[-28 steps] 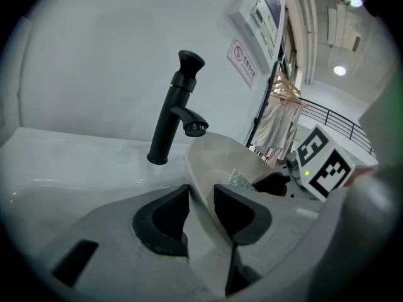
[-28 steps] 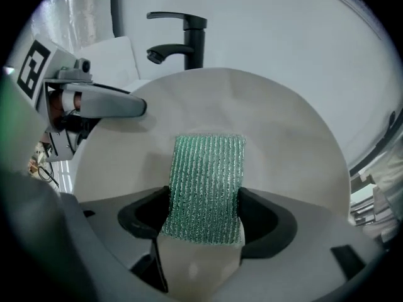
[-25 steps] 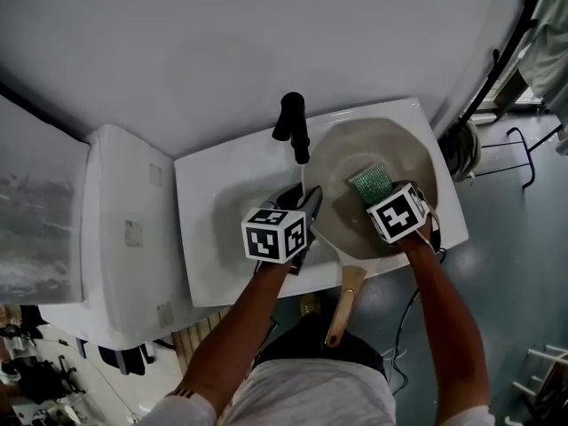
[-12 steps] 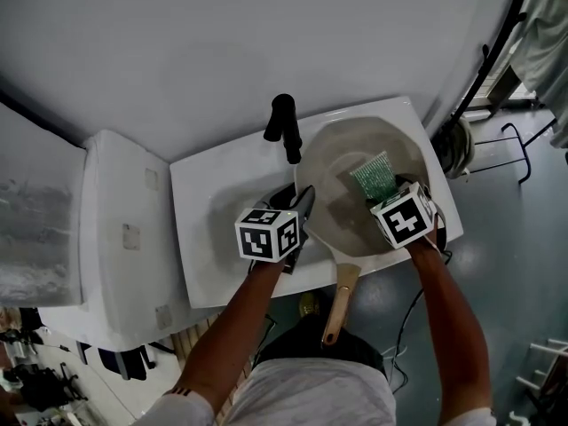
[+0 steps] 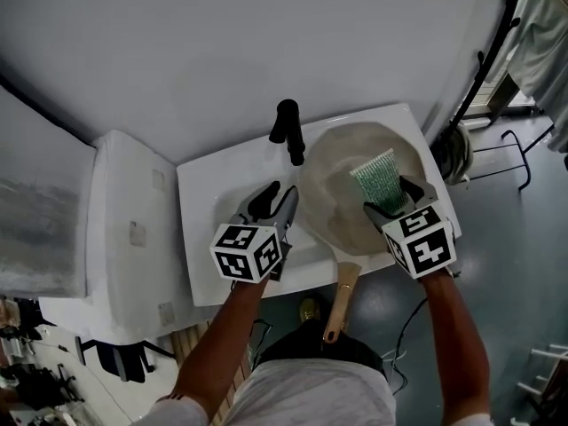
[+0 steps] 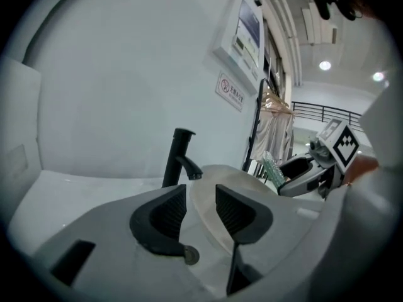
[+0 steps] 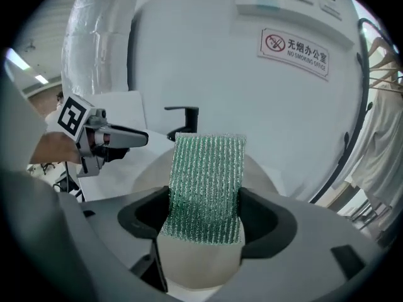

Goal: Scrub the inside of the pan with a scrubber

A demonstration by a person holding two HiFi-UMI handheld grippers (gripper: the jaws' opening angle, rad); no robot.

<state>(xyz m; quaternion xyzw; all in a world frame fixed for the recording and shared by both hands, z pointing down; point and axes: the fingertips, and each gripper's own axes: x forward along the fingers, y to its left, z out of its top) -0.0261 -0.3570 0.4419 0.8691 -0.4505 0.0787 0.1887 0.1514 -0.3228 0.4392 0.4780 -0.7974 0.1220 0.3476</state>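
Left claw [image 5: 273, 198], seen from the head, hangs over the sink [image 5: 209, 238] just beside the pan [image 5: 342, 211]. The right claw [image 5: 393, 200] clamps the green scrubber [image 5: 374, 177] over the pan's bowl.

Along the left claw, its jaws have just been opening and stand apart, pinching nothing, with the tap [image 6: 178, 159] and pan rim beyond.

Along the right claw, both pads squeeze the scrubber, with the pan below.

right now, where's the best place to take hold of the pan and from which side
Probably the wooden handle of the pan: it sticks out past the front edge of the sink toward the person, long, narrow and free. Come from the near side, claw across its width.
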